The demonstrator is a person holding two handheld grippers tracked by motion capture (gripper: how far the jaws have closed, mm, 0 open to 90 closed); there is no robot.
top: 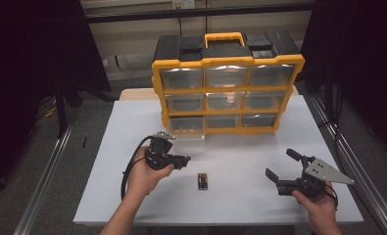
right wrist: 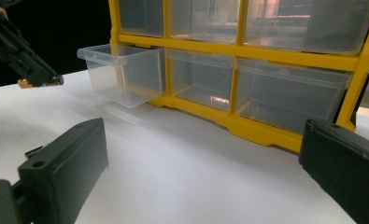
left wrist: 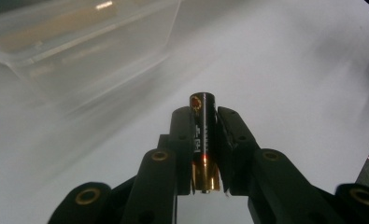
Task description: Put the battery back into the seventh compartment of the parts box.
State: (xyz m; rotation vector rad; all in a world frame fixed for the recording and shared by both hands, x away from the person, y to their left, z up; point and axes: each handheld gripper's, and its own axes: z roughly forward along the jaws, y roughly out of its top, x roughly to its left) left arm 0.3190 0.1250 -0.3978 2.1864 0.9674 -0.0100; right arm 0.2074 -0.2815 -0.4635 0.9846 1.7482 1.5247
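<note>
Your left gripper (top: 182,160) sat left of centre on the white table (top: 132,127), in front of the yellow drawer cabinet (top: 228,90). In the high view its jaws looked closed, but what they held was too small to read. The left gripper view settled it: the jaws were nearly together, clamped on a black battery (left wrist: 203,140) with a copper-coloured end, lying lengthwise between the pads with its tip poking out past them. That view also showed the clear drawer (left wrist: 79,42), blurred, at the far left. The right gripper view gave the drawer sharply: the bottom-left one, pulled out of the cabinet, with your left gripper and battery hanging to its left, above the table. Your right gripper (top: 284,169) rested at the near right with its jaws spread wide and nothing between them. Two more batteries (top: 202,181) lay side by side on the table between the grippers, seen from the high view.
</note>
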